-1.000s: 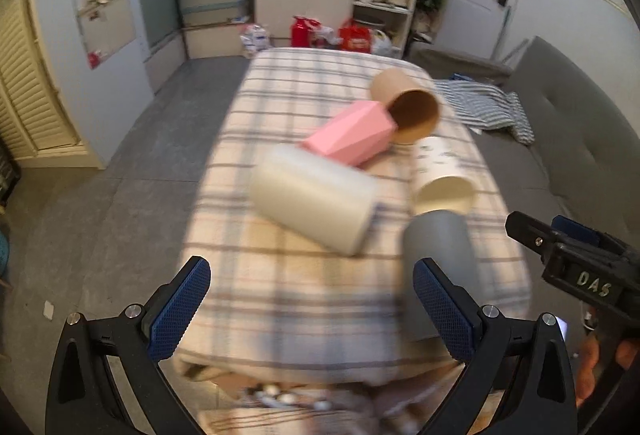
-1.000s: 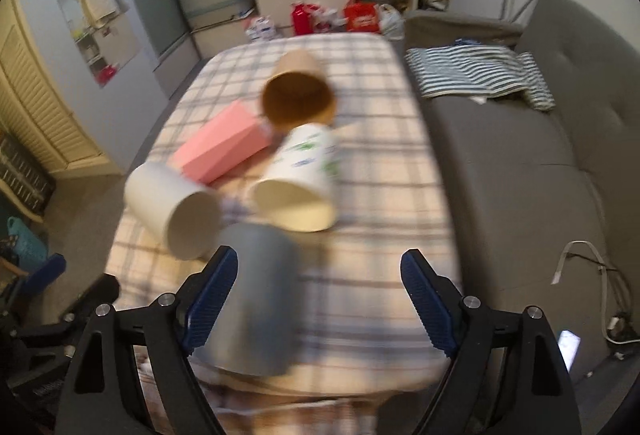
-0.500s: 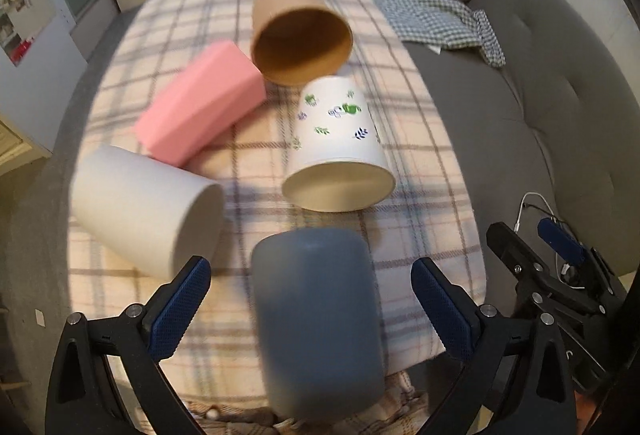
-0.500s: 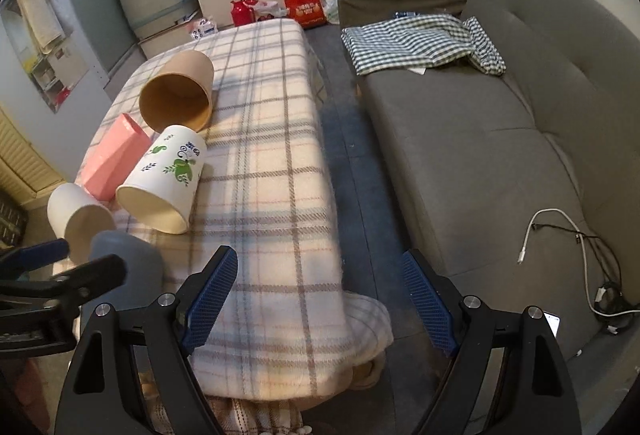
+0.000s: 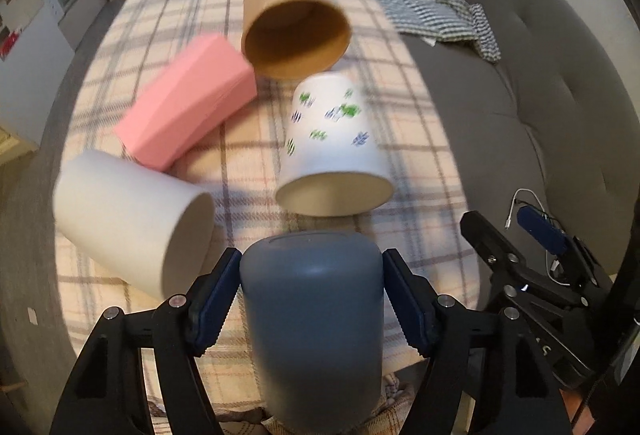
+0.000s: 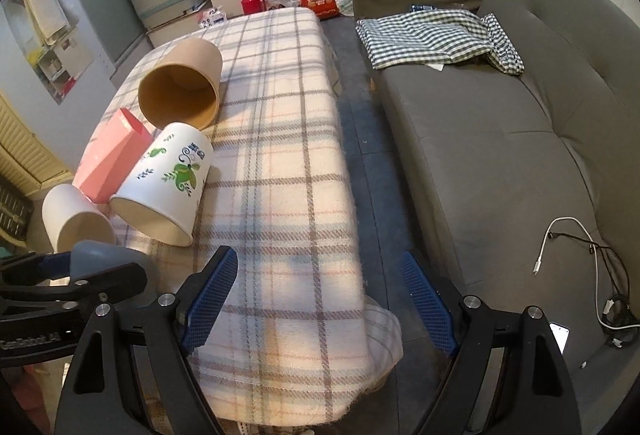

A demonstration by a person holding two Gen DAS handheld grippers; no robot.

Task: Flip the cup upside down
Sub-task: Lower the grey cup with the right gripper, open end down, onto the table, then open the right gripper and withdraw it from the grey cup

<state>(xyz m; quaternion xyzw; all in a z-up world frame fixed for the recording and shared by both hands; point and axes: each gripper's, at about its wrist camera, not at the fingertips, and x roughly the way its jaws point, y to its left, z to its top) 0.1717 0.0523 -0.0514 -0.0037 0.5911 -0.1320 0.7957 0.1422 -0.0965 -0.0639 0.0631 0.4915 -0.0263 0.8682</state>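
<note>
A grey-blue cup (image 5: 316, 319) lies on its side at the near edge of the plaid-covered table (image 5: 404, 139), its closed bottom pointing away from me. My left gripper (image 5: 312, 299) is shut on it, one blue pad on each side. The cup also shows in the right wrist view (image 6: 104, 255) at the far left, with the left gripper around it. My right gripper (image 6: 316, 295) is open and empty over the table's near right corner, beside the sofa gap.
Several other cups lie on their sides: a white one (image 5: 128, 223), a floral white one (image 5: 332, 143), a brown paper one (image 5: 292, 27), and a pink faceted one (image 5: 188, 115). A grey sofa (image 6: 500, 123) with a checked cloth (image 6: 432, 39) stands right of the table.
My left gripper has moved forward and closed its pads onto the grey-blue cup. My right gripper has swung to the right, off the cups, and stays open.
</note>
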